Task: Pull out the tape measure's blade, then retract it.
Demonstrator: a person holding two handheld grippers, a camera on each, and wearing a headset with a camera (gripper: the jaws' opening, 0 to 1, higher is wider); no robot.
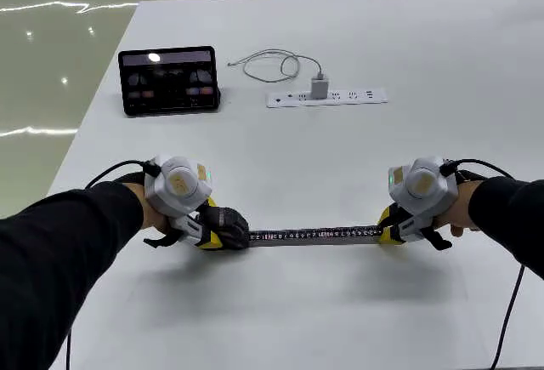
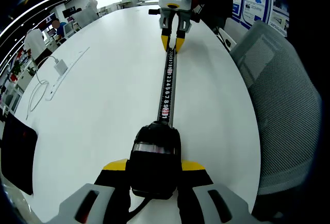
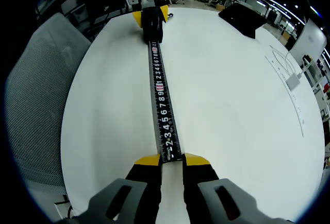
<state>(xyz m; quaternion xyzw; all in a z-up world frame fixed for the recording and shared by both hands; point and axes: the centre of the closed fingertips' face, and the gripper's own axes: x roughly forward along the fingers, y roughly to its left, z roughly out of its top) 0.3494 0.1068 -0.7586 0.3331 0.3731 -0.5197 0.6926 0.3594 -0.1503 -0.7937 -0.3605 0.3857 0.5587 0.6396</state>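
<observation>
Jaws of the left gripper (image 2: 154,166) are clamped against both sides of the black tape measure (image 2: 154,152), so that its housing fills the gap between the yellow tips. Those of the right gripper (image 3: 171,159) are drawn almost together and pinch the free end of the blade (image 3: 161,100).

Head view: both grippers rest low on the white table (image 1: 357,157), well apart, and the blade runs straight and flat along the surface between them. Farther back on the table stand a dark tablet (image 1: 168,79) and a white power strip (image 1: 327,97), with a charger (image 1: 320,88) plugged in and its cable (image 1: 268,64) looped behind. This view shows each gripper's body from above but hides how the tips meet the tape.

Left gripper view: the contact on the housing is plain, the blade leaves the front of the tape measure, and its printed numbers run away towards the opposite gripper at the far end.

Right gripper view: the numbers start just ahead of the tips and count upward towards the tape measure. The blade's end lies between the two yellow tips. Whether the end hook itself is caught cannot be told.

Both gripper views also take in a grey mesh chair (image 3: 38,80) beside the table edge, which lies outside the head view. The left gripper view adds people (image 2: 36,41) at distant desks.
</observation>
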